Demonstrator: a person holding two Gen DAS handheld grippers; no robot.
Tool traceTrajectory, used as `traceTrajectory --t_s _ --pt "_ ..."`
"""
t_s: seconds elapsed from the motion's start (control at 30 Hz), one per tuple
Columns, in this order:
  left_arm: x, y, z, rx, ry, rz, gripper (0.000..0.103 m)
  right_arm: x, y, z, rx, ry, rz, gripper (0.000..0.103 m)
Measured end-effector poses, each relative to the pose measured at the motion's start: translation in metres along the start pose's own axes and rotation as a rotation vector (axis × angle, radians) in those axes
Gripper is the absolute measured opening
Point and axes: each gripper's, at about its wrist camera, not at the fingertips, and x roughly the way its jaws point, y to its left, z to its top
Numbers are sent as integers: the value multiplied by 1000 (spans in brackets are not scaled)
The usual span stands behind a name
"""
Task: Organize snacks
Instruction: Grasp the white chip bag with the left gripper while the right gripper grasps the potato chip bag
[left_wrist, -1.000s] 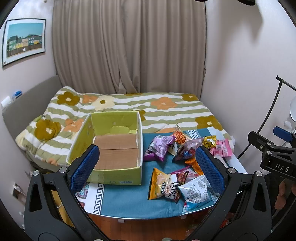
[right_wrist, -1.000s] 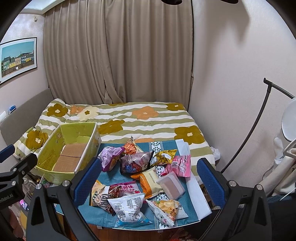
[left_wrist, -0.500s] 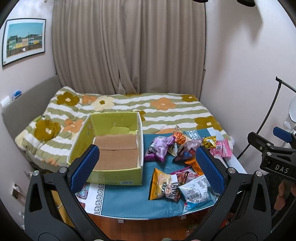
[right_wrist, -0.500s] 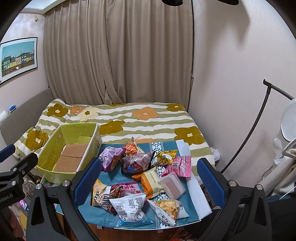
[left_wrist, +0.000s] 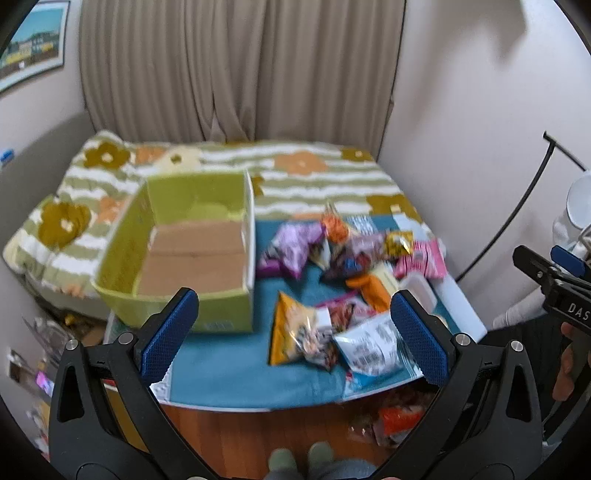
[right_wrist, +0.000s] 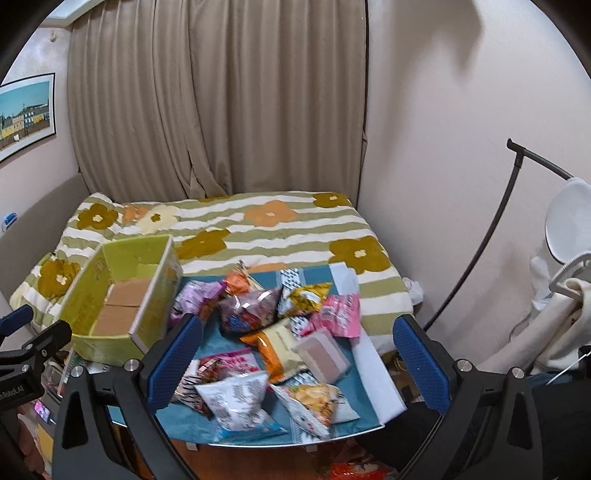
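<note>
An empty green cardboard box (left_wrist: 192, 254) (right_wrist: 122, 299) stands at the table's left. A pile of snack bags lies to its right: a purple bag (left_wrist: 291, 247), a yellow bag (left_wrist: 295, 332), a white bag (left_wrist: 373, 347) (right_wrist: 236, 398), a pink bag (right_wrist: 336, 314), an orange-cream bag (right_wrist: 277, 339). My left gripper (left_wrist: 295, 328) is open and empty, above the table's near edge. My right gripper (right_wrist: 299, 354) is open and empty, above the pile's near side.
The low table has a blue cloth (left_wrist: 229, 365) and stands before a bed with a flowered blanket (right_wrist: 266, 225). A black lamp stand (right_wrist: 480, 254) curves at the right. A snack bag (left_wrist: 399, 421) lies on the wooden floor.
Both grippers have moved forward and tilted down toward the table; the left wrist view is blurred. Both stay open.
</note>
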Motion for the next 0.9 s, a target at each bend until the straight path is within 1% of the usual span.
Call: traceTrajectory --t_s 0.1,0.23,0.37,0.5,0.6,0.73,0.83,0.9 --pt "14 -10 -15 -21 48 -24 103 12 -18 -14 11 40 10 103" --pt "40 -23 -35 -37 107 -19 103 34 -38 -35 8 95 72 103" --pt "71 -40 -60 -95 179 -25 103 65 -51 -61 -56 160 151 103" --pt "101 -58 -82 -137 241 -24 103 99 -57 -89 -161 213 230 103" --pt "122 -71 -94 -159 265 -17 103 123 -55 -108 -238 244 290 103" --pt "144 -84 -102 -183 281 -4 102 144 -54 -124 -284 267 351 103" --pt "158 -89 -105 -190 297 5 101 158 -50 -130 -326 274 373 103" --pt "166 -94 -108 -186 313 12 97 167 -49 -133 -339 279 383 103"
